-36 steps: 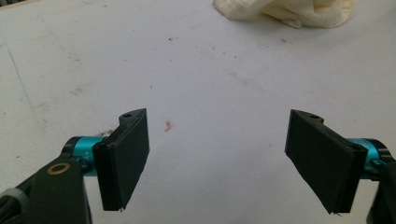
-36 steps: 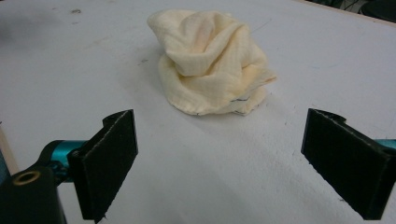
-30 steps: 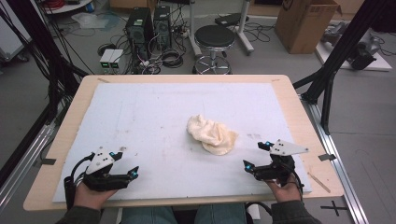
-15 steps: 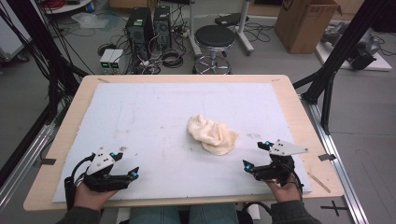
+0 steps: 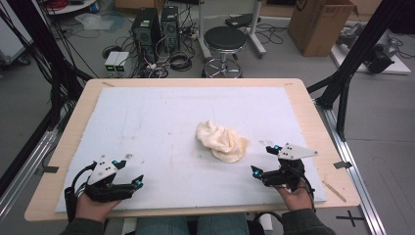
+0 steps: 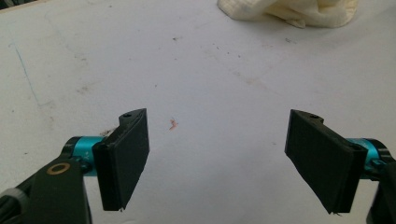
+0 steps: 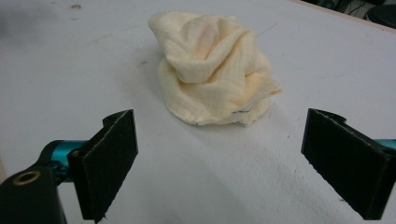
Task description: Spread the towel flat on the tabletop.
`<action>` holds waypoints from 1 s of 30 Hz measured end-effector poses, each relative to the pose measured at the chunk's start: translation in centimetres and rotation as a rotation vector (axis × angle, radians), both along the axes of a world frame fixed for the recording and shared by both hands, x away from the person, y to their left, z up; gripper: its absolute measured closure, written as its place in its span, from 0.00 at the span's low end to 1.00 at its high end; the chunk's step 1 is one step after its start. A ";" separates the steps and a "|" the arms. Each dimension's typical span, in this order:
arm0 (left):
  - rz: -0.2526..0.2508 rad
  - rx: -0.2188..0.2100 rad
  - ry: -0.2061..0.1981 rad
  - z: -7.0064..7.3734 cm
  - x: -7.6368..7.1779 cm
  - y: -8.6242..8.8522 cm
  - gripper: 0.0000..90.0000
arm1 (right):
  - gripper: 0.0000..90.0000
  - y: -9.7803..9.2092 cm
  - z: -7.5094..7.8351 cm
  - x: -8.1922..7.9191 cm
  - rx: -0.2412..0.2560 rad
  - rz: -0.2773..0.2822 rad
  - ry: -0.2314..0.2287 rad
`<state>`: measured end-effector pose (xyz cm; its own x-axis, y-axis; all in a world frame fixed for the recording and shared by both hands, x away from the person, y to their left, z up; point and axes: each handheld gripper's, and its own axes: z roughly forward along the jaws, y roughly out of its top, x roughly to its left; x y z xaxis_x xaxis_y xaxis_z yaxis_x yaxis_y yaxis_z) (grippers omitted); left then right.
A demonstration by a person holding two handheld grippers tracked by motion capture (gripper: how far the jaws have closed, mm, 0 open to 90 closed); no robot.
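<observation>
Cream cloth (image 5: 222, 142): crumpled in a heap, just right of centre frame on the white table cover (image 5: 161, 117).
Left gripper (image 5: 128, 187): lower left, jaws spread wide, holding nothing, well apart from the cloth.
Right gripper (image 5: 263, 160): lower right, jaws released, near the cloth, not touching.

pale yellow waffle-weave cloth (image 7: 212, 70); white mat (image 5: 161, 122), faintly stained; black jaws, teal mounts.
</observation>
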<state>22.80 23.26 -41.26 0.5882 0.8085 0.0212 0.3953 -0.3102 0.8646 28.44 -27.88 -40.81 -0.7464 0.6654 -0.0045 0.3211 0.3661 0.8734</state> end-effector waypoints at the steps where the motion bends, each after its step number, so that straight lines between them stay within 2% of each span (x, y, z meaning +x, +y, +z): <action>1: 0.000 0.000 0.000 0.0 0.0 0.0 0.25 | 0.11 0.1 0.1 0.1 0.001 0.003 0.006; 7: 0.000 -0.002 -0.001 -0.1 0.1 0.0 0.25 | 0.11 0.7 0.8 1.0 -0.016 0.015 0.005; 12: -0.003 -0.001 -0.001 -0.1 0.0 0.0 0.25 | 0.11 1.3 1.6 2.0 -0.001 0.030 0.007; 19: -0.007 0.006 -0.005 -0.1 0.0 0.0 0.25 | 0.11 2.7 2.8 3.1 -0.021 0.058 -0.006; 23: -0.004 -0.001 -0.003 -0.1 -0.1 0.2 0.25 | 0.11 4.1 3.7 4.2 -0.033 0.076 0.000; 30: -0.004 -0.005 -0.006 -0.1 0.0 0.3 0.25 | 0.11 5.9 3.3 6.0 -0.007 0.099 0.024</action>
